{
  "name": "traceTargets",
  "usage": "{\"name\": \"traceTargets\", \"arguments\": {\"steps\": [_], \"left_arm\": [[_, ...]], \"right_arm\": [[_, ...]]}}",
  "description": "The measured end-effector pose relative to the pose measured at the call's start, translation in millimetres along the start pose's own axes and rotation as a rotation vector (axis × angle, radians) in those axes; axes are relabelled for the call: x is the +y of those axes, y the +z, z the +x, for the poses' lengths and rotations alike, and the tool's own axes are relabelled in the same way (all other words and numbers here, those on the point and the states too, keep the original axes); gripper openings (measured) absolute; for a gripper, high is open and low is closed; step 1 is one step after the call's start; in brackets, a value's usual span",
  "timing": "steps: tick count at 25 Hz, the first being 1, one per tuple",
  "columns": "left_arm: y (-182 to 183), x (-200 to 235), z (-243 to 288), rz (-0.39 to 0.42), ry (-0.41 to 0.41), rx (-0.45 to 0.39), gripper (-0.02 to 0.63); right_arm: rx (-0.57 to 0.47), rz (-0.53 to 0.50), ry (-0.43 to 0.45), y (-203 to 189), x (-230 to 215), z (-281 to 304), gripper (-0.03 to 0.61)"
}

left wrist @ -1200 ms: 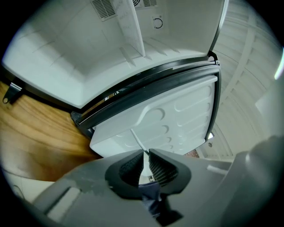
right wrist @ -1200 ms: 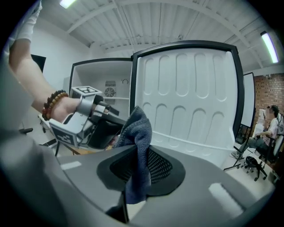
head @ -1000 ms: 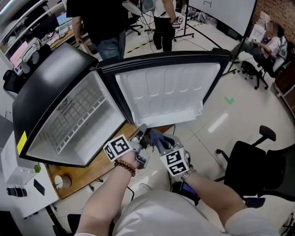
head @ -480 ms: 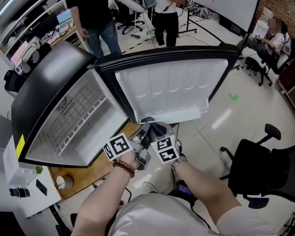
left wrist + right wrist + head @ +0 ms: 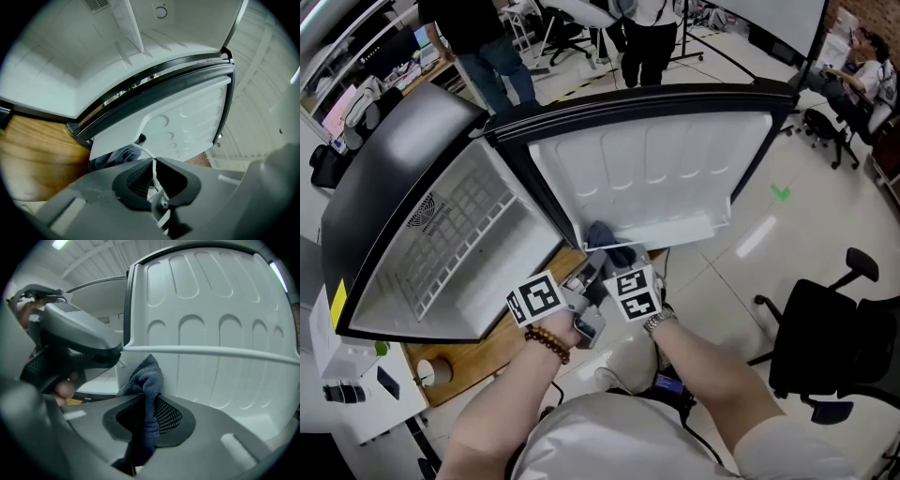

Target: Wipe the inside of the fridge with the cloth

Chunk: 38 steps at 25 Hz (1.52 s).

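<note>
The small black fridge [image 5: 394,159] stands on the wooden tabletop [image 5: 487,349] with its door [image 5: 675,159] swung wide open. Its white inner liner faces the person, and a wire shelf [image 5: 455,239] shows inside the cabinet. The person leans in with both tools close together at the near corner of the door, by the hinge side. The right gripper [image 5: 145,413] has its jaws clamped on a dark blue-grey cloth [image 5: 149,378]. The cloth bunches up out of the pads and sits against the door liner just under the hinge-side end of the white shelf rail [image 5: 211,351]. From above, that same cloth [image 5: 605,239] is a dark lump on the white liner, right ahead of the right gripper [image 5: 611,264]. The left gripper [image 5: 586,286] sits just beside it, over the edge of the tabletop. In the left gripper view its jaws have just been closing and stand nearly pressed together [image 5: 153,168], pinching a thin white strip [image 5: 143,152] that curves up toward the door's near edge. I can't tell what that strip is. A beaded bracelet [image 5: 548,340] circles the left wrist and a watch [image 5: 656,322] the right. A black office chair [image 5: 834,347] stands on the pale floor off to the right, and other people [image 5: 647,37] stand beyond the fridge.
</note>
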State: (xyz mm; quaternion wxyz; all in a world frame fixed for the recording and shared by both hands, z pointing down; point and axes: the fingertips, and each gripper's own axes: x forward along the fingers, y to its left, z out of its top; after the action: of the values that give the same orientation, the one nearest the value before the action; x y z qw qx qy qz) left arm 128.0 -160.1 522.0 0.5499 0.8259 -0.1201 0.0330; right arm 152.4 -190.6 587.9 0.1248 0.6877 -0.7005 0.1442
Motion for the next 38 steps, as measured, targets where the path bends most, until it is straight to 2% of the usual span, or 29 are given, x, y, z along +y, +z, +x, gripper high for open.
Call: {"name": "traceTargets", "arguments": {"steps": [3, 6, 11, 14, 17, 23, 26, 30, 38], "left_arm": [[2.0, -1.4, 0.0, 0.032, -0.002, 0.005, 0.023], [1.3, -2.4, -0.9, 0.028, -0.003, 0.003, 0.002], [2.3, -2.2, -1.9, 0.046, -0.004, 0.005, 0.002], [-2.3, -0.8, -1.0, 0.000, -0.007, 0.001, 0.002], [-3.6, 0.8, -0.3, -0.009, -0.003, -0.001, 0.002], [-5.8, 1.0, 0.2, -0.017, -0.002, -0.014, 0.002], [-6.4, -2.6, 2.8, -0.030, -0.028, -0.019, 0.002], [-7.3, 3.4, 1.6, -0.029, 0.009, -0.027, 0.002], [-4.3, 2.1, 3.9, -0.038, 0.009, -0.056, 0.002]], "right_arm": [[0.008, -0.016, -0.015, -3.2, -5.6, 3.1, 0.057], [0.015, -0.036, -0.035, -5.4, -12.3, 4.2, 0.057], [0.021, -0.052, -0.057, -7.0, -20.5, 1.7, 0.057], [0.025, -0.056, -0.070, -9.0, -26.9, -1.9, 0.057], [0.026, -0.053, -0.093, -10.9, -38.4, -7.7, 0.057], [0.029, -0.035, -0.155, -14.2, -72.8, -28.0, 0.057], [0.033, -0.027, -0.187, -16.1, -90.6, -37.2, 0.057], [0.046, -0.022, -0.237, -20.8, -118.3, -52.5, 0.057], [0.072, -0.003, -0.338, -29.0, -173.9, -78.0, 0.057]]}}
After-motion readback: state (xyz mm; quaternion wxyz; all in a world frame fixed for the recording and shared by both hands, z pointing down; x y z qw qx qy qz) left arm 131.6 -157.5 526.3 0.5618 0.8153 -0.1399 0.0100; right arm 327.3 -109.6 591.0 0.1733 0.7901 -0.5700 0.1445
